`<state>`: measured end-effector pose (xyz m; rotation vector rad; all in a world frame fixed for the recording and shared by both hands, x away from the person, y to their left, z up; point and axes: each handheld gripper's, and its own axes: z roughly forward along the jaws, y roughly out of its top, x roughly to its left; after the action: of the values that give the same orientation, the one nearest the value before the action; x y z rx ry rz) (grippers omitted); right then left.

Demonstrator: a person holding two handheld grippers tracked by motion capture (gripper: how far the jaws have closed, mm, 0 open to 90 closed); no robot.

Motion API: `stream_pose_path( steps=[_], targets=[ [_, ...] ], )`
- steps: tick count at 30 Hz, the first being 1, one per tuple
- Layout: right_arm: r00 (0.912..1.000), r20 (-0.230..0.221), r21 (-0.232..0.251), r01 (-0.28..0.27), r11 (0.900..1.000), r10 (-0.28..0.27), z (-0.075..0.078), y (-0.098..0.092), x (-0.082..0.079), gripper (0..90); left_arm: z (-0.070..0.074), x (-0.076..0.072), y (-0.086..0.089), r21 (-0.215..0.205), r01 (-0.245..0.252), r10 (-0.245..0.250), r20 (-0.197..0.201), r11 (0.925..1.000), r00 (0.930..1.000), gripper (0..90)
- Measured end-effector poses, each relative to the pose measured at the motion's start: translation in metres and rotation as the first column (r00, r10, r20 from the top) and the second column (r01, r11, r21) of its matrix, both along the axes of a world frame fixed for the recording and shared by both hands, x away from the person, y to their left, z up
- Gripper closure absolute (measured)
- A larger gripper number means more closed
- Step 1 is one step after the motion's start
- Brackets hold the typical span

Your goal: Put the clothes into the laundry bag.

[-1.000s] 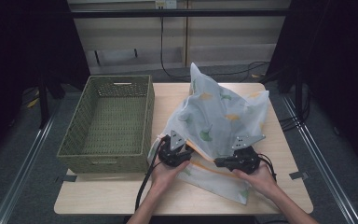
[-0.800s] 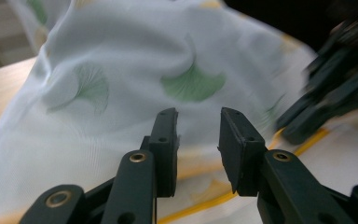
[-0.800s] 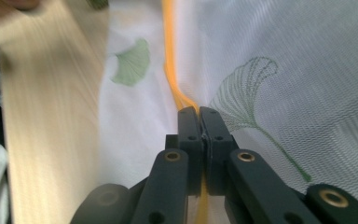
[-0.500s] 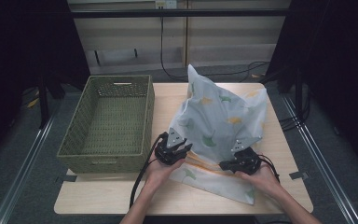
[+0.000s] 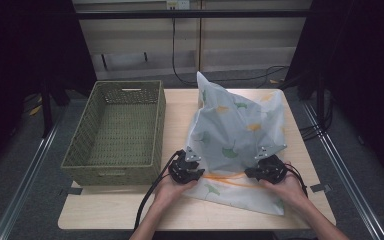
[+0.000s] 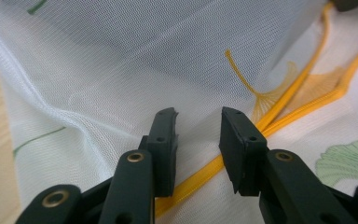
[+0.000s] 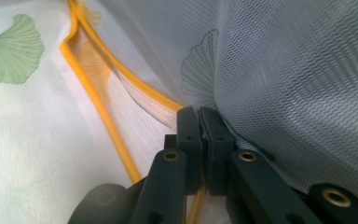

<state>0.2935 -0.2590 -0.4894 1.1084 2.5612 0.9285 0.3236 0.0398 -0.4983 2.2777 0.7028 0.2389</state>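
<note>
The left gripper (image 6: 198, 128) had its jaws parted, with a clear gap between them, and the mesh and yellow trim (image 6: 303, 100) of the laundry bag (image 6: 121, 60) lay in and beyond that gap; nothing was pinched. The right gripper (image 7: 199, 122) had its jaws pressed together, clamped on a fold of the same bag (image 7: 298, 84) just beside the yellow edging (image 7: 98, 107).

In the high view the left gripper (image 5: 186, 170) sat at the bag's near edge toward 7 o'clock, held by the left hand (image 5: 172, 187), and the right gripper (image 5: 266, 168) sat at about 5 o'clock, held by the right hand (image 5: 290, 189). The white mesh bag (image 5: 240, 125), printed with green and yellow leaves, stood puffed up between them, its peak pointing toward 12 o'clock and its near part flat on the table (image 5: 110, 212).

A woven green basket (image 5: 120, 130) stood at 9 o'clock from the bag, just beside it. A black cable (image 5: 147, 205) trailed from the left gripper toward 6 o'clock.
</note>
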Motion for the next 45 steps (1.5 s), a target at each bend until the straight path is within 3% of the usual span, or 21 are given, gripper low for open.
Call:
stream_pose_path(
  steps=[3, 5, 7, 10, 11, 12, 14, 17, 18, 20, 21, 23, 26, 30, 31, 34, 35, 38, 39, 43, 45],
  targets=[
    [0.9993, 0.014, -0.018, 0.034, 0.999, -0.034, 0.000, -0.004, 0.003, 87.7, -0.003, -0.003, -0.007, -0.057, 0.023, -0.025, -0.031, 0.9981, 0.9992, 67.9],
    [0.9980, 0.020, -0.019, 0.060, 0.998, -0.060, 0.000, -0.010, 0.007, 87.6, -0.004, -0.006, -0.013, -0.071, 0.031, -0.033, -0.029, 0.9970, 0.9990, 67.9],
    [0.9949, 0.025, -0.018, 0.098, 0.995, -0.098, -0.001, -0.015, 0.009, 87.7, -0.004, -0.009, -0.018, -0.100, 0.063, -0.070, -0.069, 0.9929, 0.9951, 67.0],
    [0.9882, 0.044, -0.034, 0.148, 0.988, -0.147, -0.001, -0.022, 0.014, 87.8, -0.002, -0.014, -0.022, -0.088, 0.094, -0.100, -0.063, 0.9917, 0.9930, 66.3],
    [0.9879, 0.048, -0.030, 0.149, 0.988, -0.148, -0.002, -0.024, 0.016, 87.8, -0.002, -0.014, -0.022, -0.106, 0.088, -0.095, -0.063, 0.9904, 0.9935, 66.5],
    [0.9860, 0.052, -0.028, 0.160, 0.987, -0.159, -0.003, -0.025, 0.017, 87.7, 0.001, -0.014, -0.019, -0.087, 0.089, -0.095, -0.065, 0.9922, 0.9934, 66.5],
    [0.9826, 0.063, -0.046, 0.178, 0.983, -0.175, -0.002, -0.027, 0.019, 87.7, 0.006, -0.015, -0.016, -0.095, 0.085, -0.090, -0.056, 0.9919, 0.9944, 66.5],
    [0.9785, 0.071, -0.053, 0.198, 0.979, -0.194, -0.003, -0.029, 0.019, 87.0, 0.016, -0.015, -0.009, -0.083, 0.075, -0.076, -0.010, 0.9937, 0.9970, 67.0],
    [0.9785, 0.076, -0.056, 0.196, 0.979, -0.192, -0.003, -0.030, 0.019, 86.4, 0.016, -0.013, -0.007, -0.089, 0.055, -0.056, -0.009, 0.9945, 0.9984, 67.6],
    [0.9788, 0.066, -0.040, 0.197, 0.980, -0.194, -0.003, -0.031, 0.019, 84.2, 0.010, -0.008, -0.003, -0.026, 0.014, -0.013, 0.015, 0.9996, 0.9998, 69.0],
    [0.9802, 0.062, -0.028, 0.190, 0.981, -0.188, -0.002, -0.031, 0.017, 80.0, 0.007, -0.005, -0.002, -0.039, 0.017, -0.017, 0.000, 0.9991, 0.9999, 69.4],
    [0.9815, 0.050, -0.011, 0.186, 0.983, -0.185, -0.001, -0.031, 0.013, 75.7, 0.003, -0.006, -0.002, -0.017, 0.006, -0.006, -0.007, 0.9998, 1.0000, 69.6],
    [0.9857, 0.043, 0.011, 0.163, 0.987, -0.163, 0.001, -0.031, 0.003, 69.3, 0.003, -0.011, -0.005, 0.028, 0.029, -0.030, 0.034, 0.9992, 0.9990, 71.6],
    [0.9876, 0.029, 0.062, 0.152, 0.986, -0.154, 0.006, -0.038, -0.016, 68.8, 0.000, -0.009, 0.001, 0.003, -0.012, 0.012, 0.027, 0.9999, 0.9996, 75.2],
    [0.9879, 0.036, 0.074, 0.148, 0.986, -0.151, 0.006, -0.039, -0.019, 70.2, -0.003, -0.008, 0.004, -0.033, -0.024, 0.024, 0.015, 0.9992, 0.9996, 75.4],
    [0.9910, 0.028, 0.093, 0.128, 0.987, -0.131, 0.006, -0.043, -0.028, 72.0, -0.006, -0.008, 0.010, -0.069, -0.035, 0.037, 0.022, 0.9970, 0.9991, 77.1],
    [0.9922, 0.021, 0.100, 0.120, 0.988, -0.123, 0.006, -0.043, -0.030, 74.2, -0.005, -0.009, 0.011, -0.053, -0.039, 0.040, 0.020, 0.9978, 0.9990, 77.3],
    [0.9922, 0.010, 0.085, 0.123, 0.989, -0.125, 0.003, -0.041, -0.031, 76.1, -0.006, -0.009, 0.011, -0.054, -0.036, 0.038, 0.031, 0.9979, 0.9988, 78.0],
    [0.9928, 0.017, 0.073, 0.117, 0.991, -0.118, 0.002, -0.041, -0.030, 78.0, -0.007, -0.009, 0.010, -0.078, -0.046, 0.048, 0.027, 0.9959, 0.9985, 78.0],
    [0.9917, 0.010, 0.026, 0.128, 0.991, -0.128, -0.004, -0.038, -0.025, 79.5, -0.007, -0.012, 0.012, -0.069, -0.047, 0.049, 0.026, 0.9965, 0.9984, 77.8],
    [0.9910, 0.011, 0.034, 0.133, 0.991, -0.133, -0.004, -0.038, -0.021, 79.5, -0.007, -0.014, 0.012, -0.079, -0.045, 0.047, 0.022, 0.9958, 0.9987, 77.3]
  ],
)
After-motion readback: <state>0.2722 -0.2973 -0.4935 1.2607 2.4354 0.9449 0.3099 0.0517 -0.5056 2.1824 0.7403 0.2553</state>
